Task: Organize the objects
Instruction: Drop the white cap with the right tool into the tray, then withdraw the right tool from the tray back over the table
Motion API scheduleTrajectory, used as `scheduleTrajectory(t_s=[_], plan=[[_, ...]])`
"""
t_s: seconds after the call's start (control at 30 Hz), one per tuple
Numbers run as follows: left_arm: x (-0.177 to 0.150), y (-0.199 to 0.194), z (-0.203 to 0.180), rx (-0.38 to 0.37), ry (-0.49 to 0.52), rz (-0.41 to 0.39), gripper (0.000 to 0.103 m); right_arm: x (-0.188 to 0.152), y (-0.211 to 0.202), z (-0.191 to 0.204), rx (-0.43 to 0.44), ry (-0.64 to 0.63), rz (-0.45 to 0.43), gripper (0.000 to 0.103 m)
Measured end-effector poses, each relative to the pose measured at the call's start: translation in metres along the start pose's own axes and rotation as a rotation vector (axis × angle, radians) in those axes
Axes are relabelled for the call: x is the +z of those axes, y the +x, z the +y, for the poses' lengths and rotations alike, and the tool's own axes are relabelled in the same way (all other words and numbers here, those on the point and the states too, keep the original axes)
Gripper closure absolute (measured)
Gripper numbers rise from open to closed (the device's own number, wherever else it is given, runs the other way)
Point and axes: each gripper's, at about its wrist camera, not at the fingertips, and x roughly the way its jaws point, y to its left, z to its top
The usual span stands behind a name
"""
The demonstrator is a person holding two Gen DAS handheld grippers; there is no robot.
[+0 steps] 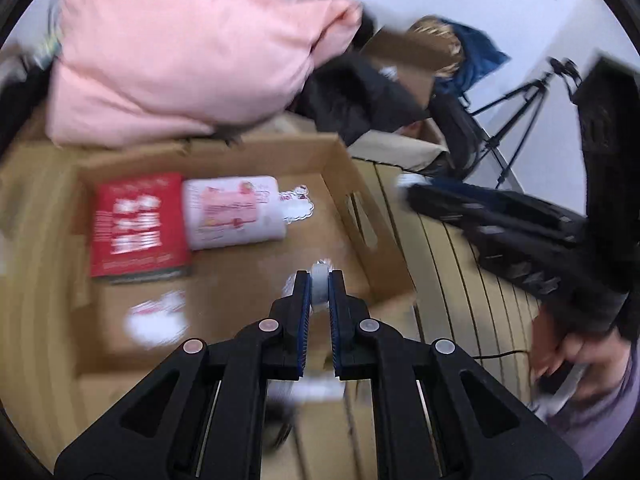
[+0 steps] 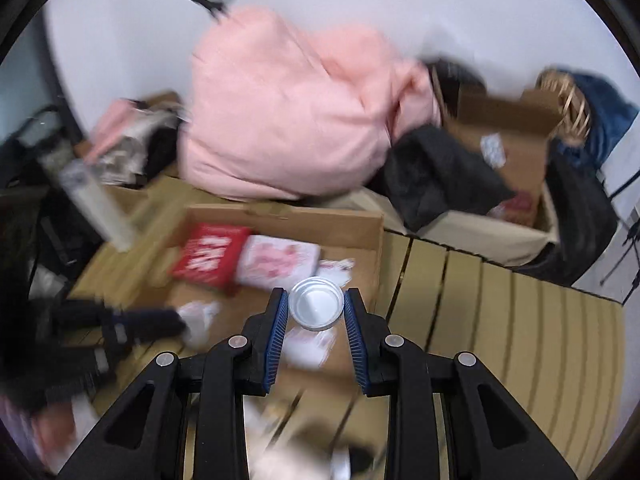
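Observation:
In the left wrist view my left gripper point(image 1: 320, 292) is shut on a small thin white packet point(image 1: 320, 280), held over an open cardboard tray point(image 1: 360, 204). In the tray lie a red box point(image 1: 136, 224), a pink-and-white pack point(image 1: 236, 212) and a white sticker point(image 1: 158, 316). In the right wrist view my right gripper point(image 2: 316, 308) is shut on a round silver tin point(image 2: 316, 306), its blue pads against the tin's sides, above the same tray point(image 2: 304, 220). The left gripper point(image 2: 180, 322) shows blurred at the left with the white packet point(image 2: 200, 318).
A big pink bundle point(image 2: 288, 120) and black clothing point(image 2: 436, 172) lie behind the tray, beside another cardboard box point(image 2: 516, 136). The tray rests on a slatted wooden tabletop point(image 2: 520, 320). A tripod point(image 1: 516, 116) stands by the wall. A person's hand point(image 1: 568, 356) is at the right.

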Motion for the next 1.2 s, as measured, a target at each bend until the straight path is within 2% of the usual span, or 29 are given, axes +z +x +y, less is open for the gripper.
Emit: scheduleTrajectory(t_s=[0.07, 0.1, 0.2, 0.23, 0.27, 0.33, 0.37, 0.4, 0.5, 0.63, 0.73, 0.8, 0.83, 0.9, 0.97, 1.07, 1.2], plan=[[0.012, 0.034, -0.001, -0.018, 0.018, 0.037, 0.097, 0.015, 0.048, -0.009, -0.028, 0.011, 0.056, 0.071], [0.019, 0.046, -0.001, 0.010, 0.021, 0.030, 0.097, 0.021, 0.067, -0.012, -0.050, 0.010, 0.073, 0.071], [0.034, 0.064, -0.004, 0.030, 0.072, 0.017, 0.096, 0.030, 0.106, -0.022, -0.065, 0.021, 0.106, 0.071], [0.038, 0.067, -0.001, 0.018, 0.067, 0.016, 0.089, 0.032, 0.113, -0.025, -0.062, 0.020, 0.114, 0.069], [0.041, 0.067, 0.002, -0.002, 0.054, 0.015, 0.073, 0.035, 0.121, -0.027, -0.048, 0.015, 0.124, 0.066], [0.043, 0.061, 0.010, -0.039, 0.039, 0.010, 0.048, 0.038, 0.124, -0.032, -0.041, 0.017, 0.110, 0.044], [0.042, 0.054, 0.013, -0.019, 0.041, -0.014, 0.048, 0.038, 0.123, -0.033, -0.007, 0.028, 0.096, 0.035], [0.041, 0.047, 0.015, 0.000, 0.045, -0.033, 0.048, 0.040, 0.123, -0.032, -0.007, 0.031, 0.096, 0.013], [0.030, 0.014, 0.024, 0.053, 0.056, -0.065, 0.048, 0.039, 0.108, -0.026, -0.002, 0.015, 0.060, 0.011], [0.004, -0.050, 0.033, 0.148, 0.097, -0.102, 0.046, 0.033, 0.070, -0.014, 0.032, -0.017, 0.033, 0.011], [-0.020, -0.114, 0.036, 0.221, 0.112, -0.164, 0.029, 0.018, 0.029, 0.003, 0.033, -0.081, 0.027, 0.011], [-0.041, -0.164, 0.036, 0.271, 0.106, -0.231, 0.025, 0.000, -0.006, 0.014, 0.035, -0.100, 0.027, 0.011], [-0.051, -0.189, 0.037, 0.293, 0.100, -0.253, 0.019, -0.009, -0.021, 0.017, 0.037, -0.100, 0.026, 0.011], [-0.073, -0.239, 0.037, 0.328, 0.074, -0.279, 0.010, -0.030, -0.067, 0.023, 0.057, -0.089, 0.018, 0.011], [-0.089, -0.275, 0.034, 0.346, 0.096, -0.279, 0.002, -0.045, -0.107, 0.026, 0.075, -0.074, -0.004, 0.011], [-0.124, -0.324, 0.025, 0.429, 0.134, -0.300, 0.001, -0.084, -0.181, 0.032, 0.125, -0.050, -0.019, 0.011], [-0.181, -0.383, 0.017, 0.485, 0.110, -0.333, 0.001, -0.132, -0.248, 0.036, 0.162, -0.008, -0.026, 0.011]])
